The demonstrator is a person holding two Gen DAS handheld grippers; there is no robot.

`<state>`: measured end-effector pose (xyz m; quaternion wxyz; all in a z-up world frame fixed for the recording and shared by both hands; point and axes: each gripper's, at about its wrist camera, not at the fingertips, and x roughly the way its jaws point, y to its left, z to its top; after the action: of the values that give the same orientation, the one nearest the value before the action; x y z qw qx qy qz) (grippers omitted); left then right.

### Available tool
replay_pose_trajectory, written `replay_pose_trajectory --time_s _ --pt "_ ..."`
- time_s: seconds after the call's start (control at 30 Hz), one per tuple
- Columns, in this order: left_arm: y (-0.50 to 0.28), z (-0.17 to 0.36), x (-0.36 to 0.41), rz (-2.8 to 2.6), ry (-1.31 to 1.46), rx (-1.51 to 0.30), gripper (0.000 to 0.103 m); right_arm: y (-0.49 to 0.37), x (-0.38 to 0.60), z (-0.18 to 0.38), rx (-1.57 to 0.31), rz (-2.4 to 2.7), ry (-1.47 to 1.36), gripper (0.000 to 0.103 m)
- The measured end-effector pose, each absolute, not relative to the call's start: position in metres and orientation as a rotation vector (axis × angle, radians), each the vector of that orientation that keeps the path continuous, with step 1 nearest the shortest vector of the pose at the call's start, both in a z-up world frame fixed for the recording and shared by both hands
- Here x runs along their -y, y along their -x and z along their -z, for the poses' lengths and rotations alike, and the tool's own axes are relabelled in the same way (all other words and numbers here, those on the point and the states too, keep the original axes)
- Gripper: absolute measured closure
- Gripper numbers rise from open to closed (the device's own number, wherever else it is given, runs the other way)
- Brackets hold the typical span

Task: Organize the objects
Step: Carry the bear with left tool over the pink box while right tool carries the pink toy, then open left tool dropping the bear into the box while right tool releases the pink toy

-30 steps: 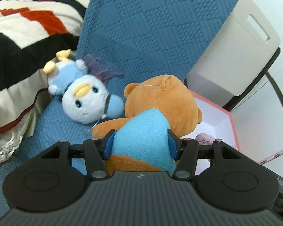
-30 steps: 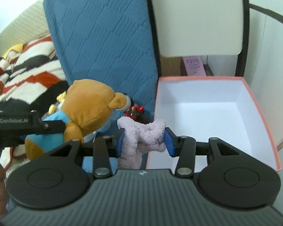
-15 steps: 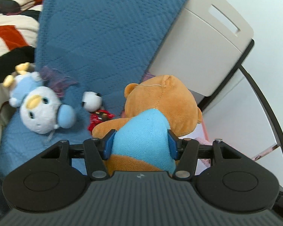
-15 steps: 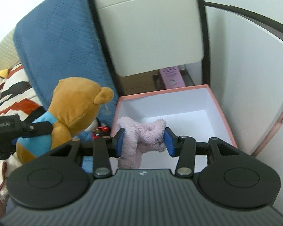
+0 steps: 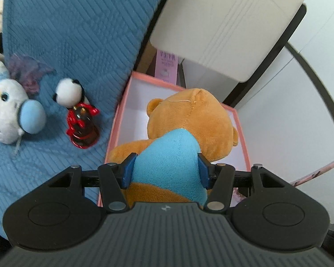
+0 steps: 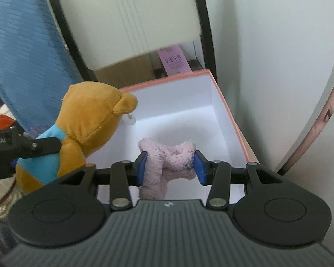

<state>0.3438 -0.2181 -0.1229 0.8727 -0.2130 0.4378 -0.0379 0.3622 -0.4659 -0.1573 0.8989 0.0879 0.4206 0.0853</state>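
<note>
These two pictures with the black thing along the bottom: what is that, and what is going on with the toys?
No robot here: a person holds a two-finger clamp in each hand, each carrying a camera that looks along its fingers. The left gripper squeezes a brown teddy bear over the pink box. The right gripper holds a pink fluffy toy inside that box. On the blue cushion lie a penguin toy, a small panda and a dark bottle with red ribbon.
</note>
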Motion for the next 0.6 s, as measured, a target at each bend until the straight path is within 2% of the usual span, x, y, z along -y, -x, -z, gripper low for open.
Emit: replay_pose_trajectory --time_s 0.23,0.4,0.5,0.53,0.6 --pt "-0.367 0.159 0.235 0.086 0.441 -0.989 0.041 -0.384 0.478 0.201 -0.957 -0.161 -0.195 0.056" --pt "-0.371 0.168 0.237 0.085 0.446 -1.014 0.040 -0.390 0.481 0.212 -0.980 -0.150 -0.202 0.055" --pt "-0.369 0.165 0.235 0.094 0.451 -1.009 0.031 -0.392 0.483 0.210 -0.975 -0.148 -0.217 0.053" --pt "-0.368 0.162 0.235 0.096 0.452 -1.008 0.025 -0.390 0.483 0.206 -0.975 -0.148 -0.226 0.053" --pt "-0.363 0.154 0.234 0.102 0.445 -0.991 0.024 -0.386 0.483 0.199 -0.976 -0.148 -0.237 0.050"
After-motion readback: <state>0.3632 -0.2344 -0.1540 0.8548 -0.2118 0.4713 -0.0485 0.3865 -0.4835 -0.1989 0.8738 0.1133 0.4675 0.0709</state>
